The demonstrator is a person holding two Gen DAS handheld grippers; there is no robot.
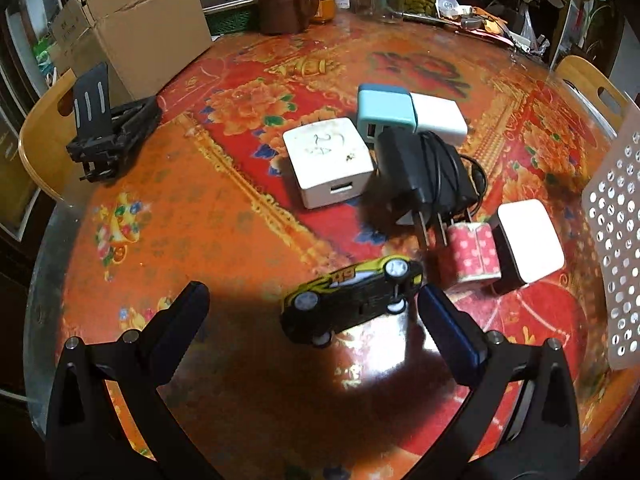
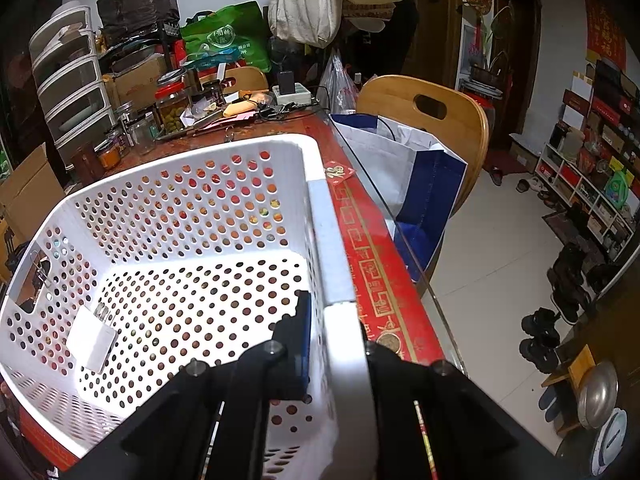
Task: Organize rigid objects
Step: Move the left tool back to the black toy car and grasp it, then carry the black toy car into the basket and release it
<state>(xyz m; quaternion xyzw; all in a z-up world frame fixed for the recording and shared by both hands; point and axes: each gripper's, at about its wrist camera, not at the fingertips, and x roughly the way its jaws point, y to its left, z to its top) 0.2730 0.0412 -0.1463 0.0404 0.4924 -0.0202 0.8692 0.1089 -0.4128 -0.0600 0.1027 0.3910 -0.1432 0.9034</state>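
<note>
On the table (image 1: 240,216), just ahead of my left gripper (image 1: 312,300), a yellow-and-black toy car (image 1: 348,300) lies tipped on its side, wheels toward me. My left jaws are spread wide and hold nothing; the car sits between the two fingertips, its rear wheels just beside the right-hand finger (image 1: 448,328). Beyond it is a cluster of chargers: a white charger (image 1: 332,160), a black adapter (image 1: 424,180) with its cord wrapped round it, and a pink patterned block (image 1: 474,254). My right gripper (image 2: 340,332) is clamped on the rim of the white perforated basket (image 2: 328,232), one finger inside the wall and one outside. A white plug (image 2: 92,340) lies in the basket.
</note>
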